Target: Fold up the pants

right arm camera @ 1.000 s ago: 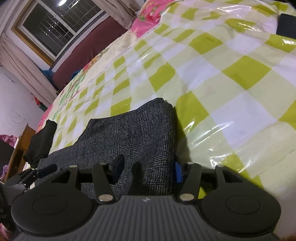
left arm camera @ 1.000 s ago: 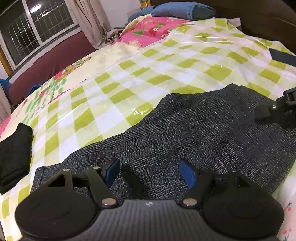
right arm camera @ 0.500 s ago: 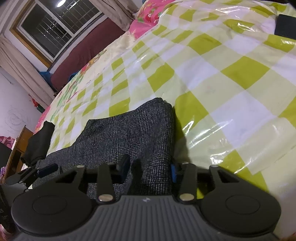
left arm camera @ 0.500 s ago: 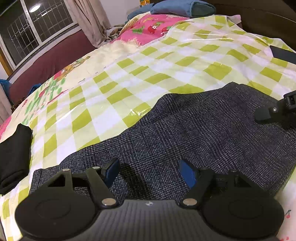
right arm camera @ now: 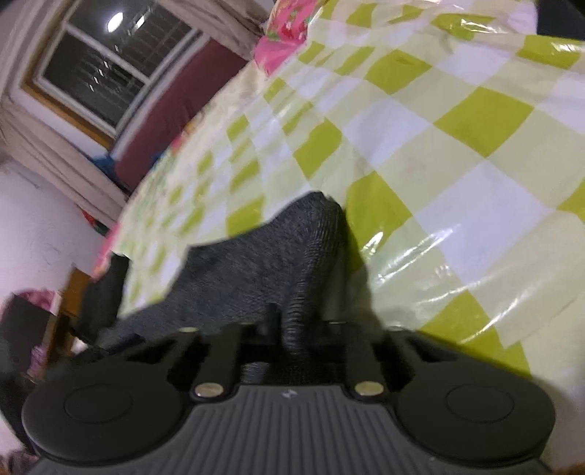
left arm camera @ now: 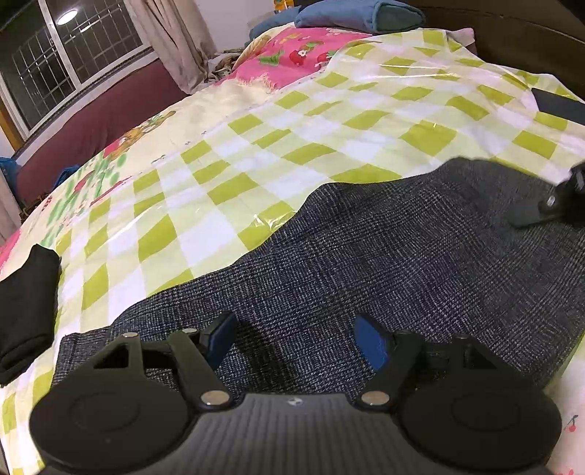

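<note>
Dark grey checked pants [left arm camera: 365, 255] lie spread on the green-and-white checkered sheet [left arm camera: 329, 120] of a bed. My left gripper [left arm camera: 296, 339] hovers low over the pants' near edge, its blue-padded jaws wide open with cloth below them. My right gripper [right arm camera: 292, 329] is shut on the end of the pants [right arm camera: 263, 263] and lifts the pinched fabric into a peak. The right gripper also shows at the right edge of the left wrist view [left arm camera: 555, 204], on the pants' far end.
A folded black garment [left arm camera: 25, 307] lies at the left of the bed. A dark flat object [left arm camera: 555, 104] lies at the far right. Pink bedding [left arm camera: 292, 58] and a blue pillow [left arm camera: 358, 14] sit at the head. A window [left arm camera: 73, 58] is behind.
My right gripper has closed on the pants' end and raised it, tilting its view. My left gripper has stayed open and shifted little.
</note>
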### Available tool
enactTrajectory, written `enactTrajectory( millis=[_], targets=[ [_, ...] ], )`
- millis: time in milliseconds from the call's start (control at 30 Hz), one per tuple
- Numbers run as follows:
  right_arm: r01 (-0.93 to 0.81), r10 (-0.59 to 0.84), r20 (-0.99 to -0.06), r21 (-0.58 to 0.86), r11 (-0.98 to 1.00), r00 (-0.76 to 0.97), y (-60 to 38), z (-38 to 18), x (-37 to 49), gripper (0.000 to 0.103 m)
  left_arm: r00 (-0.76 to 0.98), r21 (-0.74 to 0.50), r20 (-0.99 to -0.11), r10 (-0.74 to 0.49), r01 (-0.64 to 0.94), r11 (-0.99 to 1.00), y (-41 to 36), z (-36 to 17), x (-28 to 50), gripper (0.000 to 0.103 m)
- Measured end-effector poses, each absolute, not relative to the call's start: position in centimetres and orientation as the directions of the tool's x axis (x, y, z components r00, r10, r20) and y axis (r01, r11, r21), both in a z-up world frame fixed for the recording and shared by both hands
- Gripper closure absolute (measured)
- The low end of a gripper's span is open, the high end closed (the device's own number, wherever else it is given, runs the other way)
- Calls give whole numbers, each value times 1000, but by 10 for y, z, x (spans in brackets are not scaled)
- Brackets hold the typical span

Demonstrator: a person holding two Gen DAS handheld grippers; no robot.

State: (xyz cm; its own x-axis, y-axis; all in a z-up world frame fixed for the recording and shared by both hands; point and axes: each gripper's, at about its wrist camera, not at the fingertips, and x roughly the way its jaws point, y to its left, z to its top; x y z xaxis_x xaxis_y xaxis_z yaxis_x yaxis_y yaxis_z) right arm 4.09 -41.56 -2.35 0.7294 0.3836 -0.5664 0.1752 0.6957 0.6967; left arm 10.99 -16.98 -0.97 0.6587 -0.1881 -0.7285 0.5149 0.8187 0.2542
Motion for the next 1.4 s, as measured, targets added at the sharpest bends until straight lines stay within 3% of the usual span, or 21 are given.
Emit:
enactTrajectory(
  millis=[133, 333, 700, 967, 1133, 1200, 1267, 1333, 1400],
  targets=[
    [184, 369, -598, 665, 723, 711, -414, -26, 44, 90, 662, 236, -722, -200, 507, 829, -168, -9, 109, 18],
    [176, 357, -615, 637, 751, 703, -416, -24, 39, 76, 671, 244, -712, -206, 511, 824, -167, -12, 109, 17],
    [144, 451, -605, 687, 712, 656, -444, -25, 22, 77, 667, 224, -711, -221, 512, 829, -162, -14, 109, 12],
    [108, 597, -470, 835, 540, 650, -447, -41, 36, 68, 670, 239, -711, -213, 515, 823, -165, -16, 111, 9],
    [-4, 626, -258, 923, 385, 736, -461, -42, 21, 68, 675, 263, -707, -213, 530, 806, -167, -17, 110, 8],
    [74, 620, -336, 910, 408, 709, -460, -56, 30, 67, 674, 257, -707, -215, 528, 809, -168, -18, 112, 8],
    [114, 604, -415, 874, 472, 680, -449, -61, 43, 70, 674, 255, -707, -214, 525, 812, -169, -19, 113, 6],
    [100, 617, -411, 875, 474, 671, -436, -56, 52, 72, 676, 259, -706, -212, 524, 811, -169, -19, 113, 6],
    [73, 599, -378, 880, 469, 706, -431, -43, 49, 91, 678, 261, -703, -214, 526, 810, -169, -18, 113, 6]
  ],
)
